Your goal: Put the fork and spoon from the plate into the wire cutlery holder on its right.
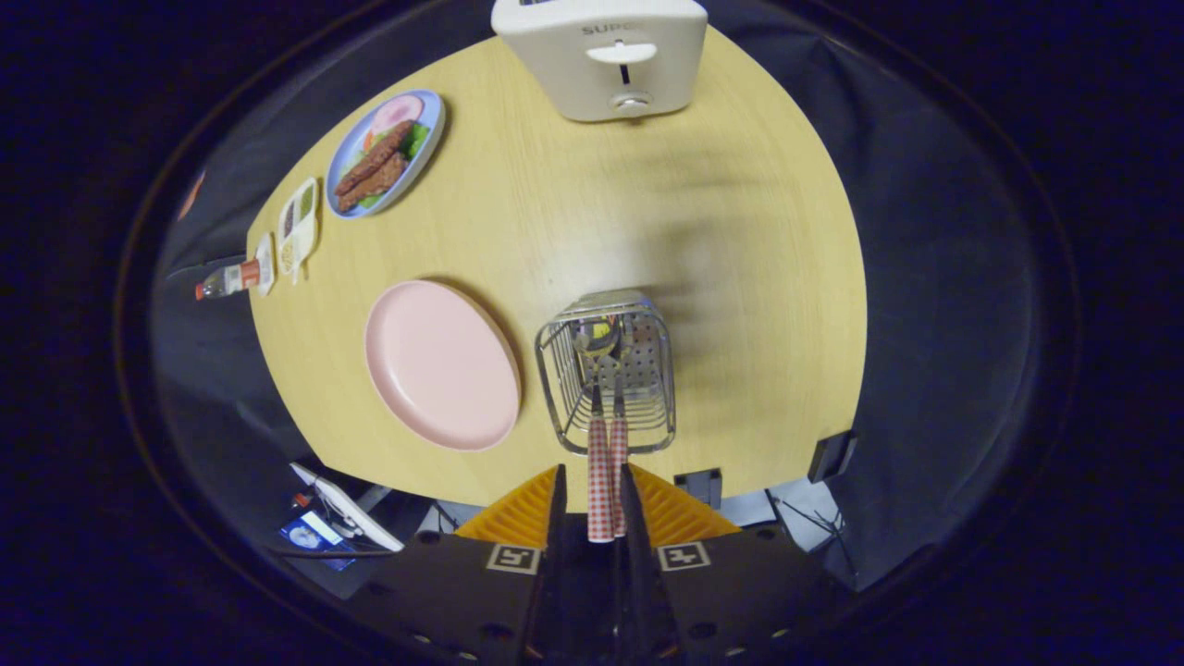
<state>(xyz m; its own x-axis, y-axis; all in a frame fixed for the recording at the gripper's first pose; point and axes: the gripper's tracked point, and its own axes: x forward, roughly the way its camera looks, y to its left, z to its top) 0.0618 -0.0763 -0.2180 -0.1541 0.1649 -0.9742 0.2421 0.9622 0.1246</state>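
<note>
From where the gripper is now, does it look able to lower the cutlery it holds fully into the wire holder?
Probably yes. The gripper is shut on two checked cutlery handles, whose metal ends already sit inside the wire cutlery holder. The holder's top looks open and nothing blocks it; the pink plate beside it is bare.

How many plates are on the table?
2. A pink plate sits bare just left of the wire cutlery holder. A blue plate with food is farther back, beyond the pink one.
</note>
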